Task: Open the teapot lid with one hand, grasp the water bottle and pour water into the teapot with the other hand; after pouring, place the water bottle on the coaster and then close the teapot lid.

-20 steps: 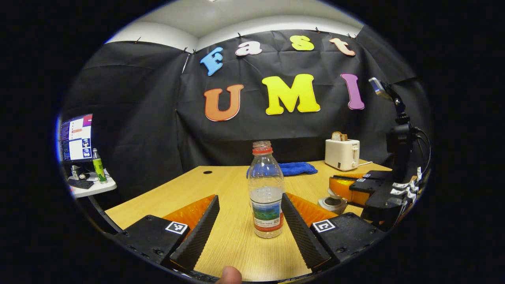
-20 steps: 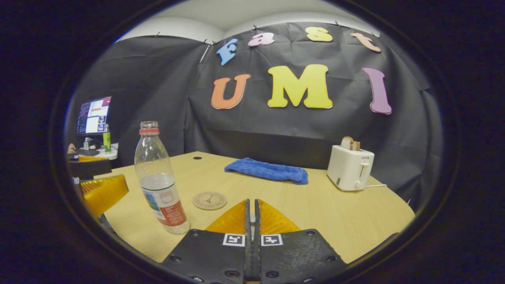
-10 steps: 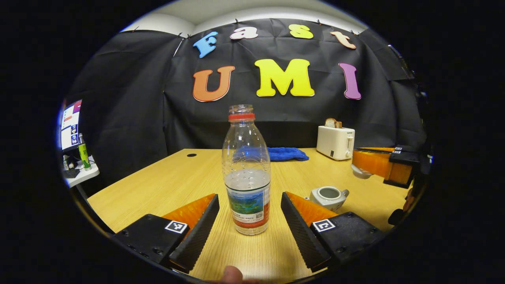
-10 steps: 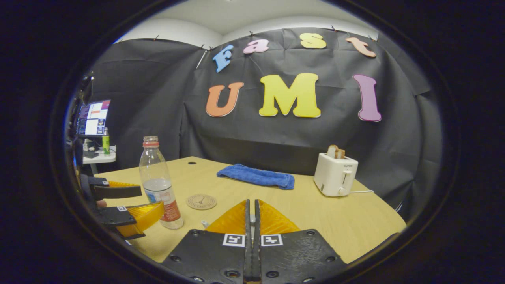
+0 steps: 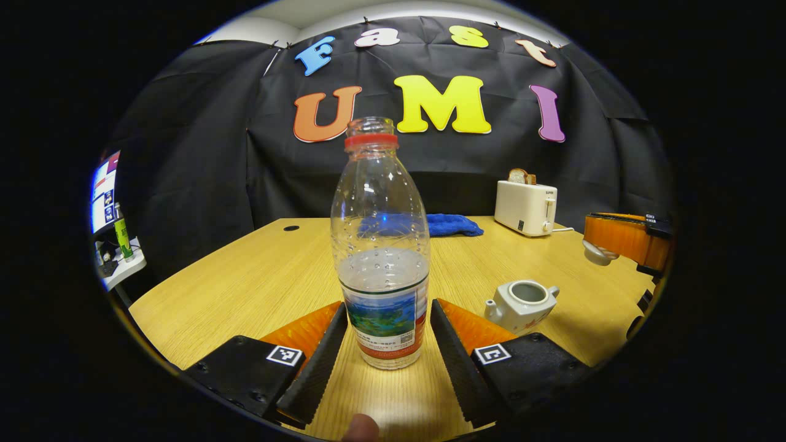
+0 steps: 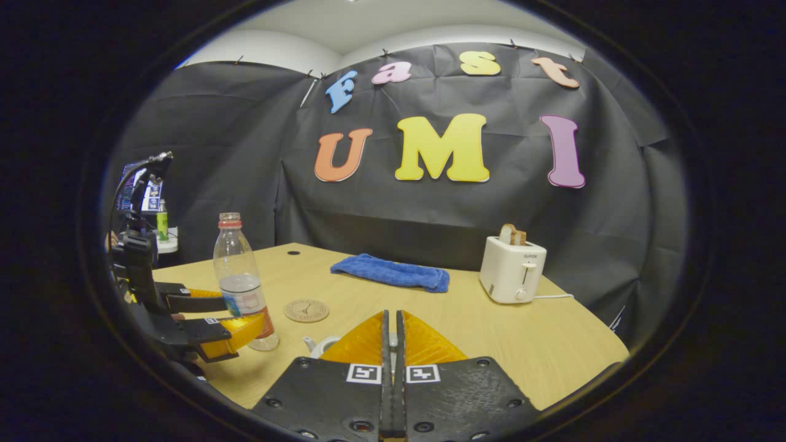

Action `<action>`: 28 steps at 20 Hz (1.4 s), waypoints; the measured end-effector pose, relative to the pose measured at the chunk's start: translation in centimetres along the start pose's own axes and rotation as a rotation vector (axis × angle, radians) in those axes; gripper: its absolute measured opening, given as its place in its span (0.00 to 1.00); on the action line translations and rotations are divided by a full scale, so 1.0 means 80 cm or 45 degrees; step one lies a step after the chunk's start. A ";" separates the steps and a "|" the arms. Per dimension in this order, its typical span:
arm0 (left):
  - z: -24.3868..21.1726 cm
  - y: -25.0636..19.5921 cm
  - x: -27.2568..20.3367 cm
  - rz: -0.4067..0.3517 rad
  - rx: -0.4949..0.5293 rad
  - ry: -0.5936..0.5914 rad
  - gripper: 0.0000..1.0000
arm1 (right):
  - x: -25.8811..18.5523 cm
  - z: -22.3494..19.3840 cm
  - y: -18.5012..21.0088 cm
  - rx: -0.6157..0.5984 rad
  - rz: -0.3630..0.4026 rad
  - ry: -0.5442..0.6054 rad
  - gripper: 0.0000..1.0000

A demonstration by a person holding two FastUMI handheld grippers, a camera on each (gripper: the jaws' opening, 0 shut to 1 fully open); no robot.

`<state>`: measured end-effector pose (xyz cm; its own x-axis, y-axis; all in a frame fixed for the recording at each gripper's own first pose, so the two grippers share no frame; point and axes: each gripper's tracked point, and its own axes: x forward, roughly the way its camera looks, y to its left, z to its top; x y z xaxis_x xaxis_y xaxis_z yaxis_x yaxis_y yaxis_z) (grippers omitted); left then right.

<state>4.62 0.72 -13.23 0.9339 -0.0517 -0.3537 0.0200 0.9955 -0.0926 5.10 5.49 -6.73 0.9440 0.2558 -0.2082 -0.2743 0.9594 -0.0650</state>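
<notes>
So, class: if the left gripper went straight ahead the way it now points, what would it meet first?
The water bottle: it stands upright on the table between the left gripper's open fingers, directly ahead.

Looking like a recording booth set up in a lab or office, dressed as a makeshift kitchen corner. Black cloth [image 6: 233,153] hanging pinned as the wall, with a plain white ceiling [image 6: 399,24] showing above it. A wooden bench [image 6: 552,344] carrying household props: a white toaster [image 6: 511,270] holding bread and a folded blue towel [image 6: 390,272]. Off to one side, a lit monitor [image 5: 103,190] glowing over a small white side table [image 5: 123,270] bearing a green bottle [image 5: 123,236].
</notes>
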 end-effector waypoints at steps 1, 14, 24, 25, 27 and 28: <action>0.001 0.001 0.001 0.000 0.008 0.001 0.84 | 0.000 -0.001 -0.002 0.003 0.002 0.002 0.00; 0.052 0.039 -0.008 0.162 0.735 -0.009 0.76 | -0.022 -0.008 -0.043 0.050 -0.011 0.009 0.00; 0.043 0.063 -0.014 0.319 1.405 0.084 0.74 | -0.040 -0.025 -0.076 0.058 -0.031 0.028 0.00; 0.042 0.060 -0.010 0.322 1.477 0.084 0.74 | -0.041 -0.027 -0.079 0.056 -0.033 0.029 0.00; 0.039 0.057 -0.010 0.314 1.618 0.091 0.74 | -0.045 -0.032 -0.082 0.054 -0.033 0.034 0.00; 0.036 0.059 -0.012 0.314 1.678 0.094 0.74 | -0.046 -0.033 -0.084 0.053 -0.033 0.036 0.00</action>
<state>4.85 5.68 -10.66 0.9424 0.1761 -0.2844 0.2210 0.3107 0.9245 3.01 -2.21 -8.13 0.9449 0.2282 -0.2347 -0.2418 0.9699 -0.0303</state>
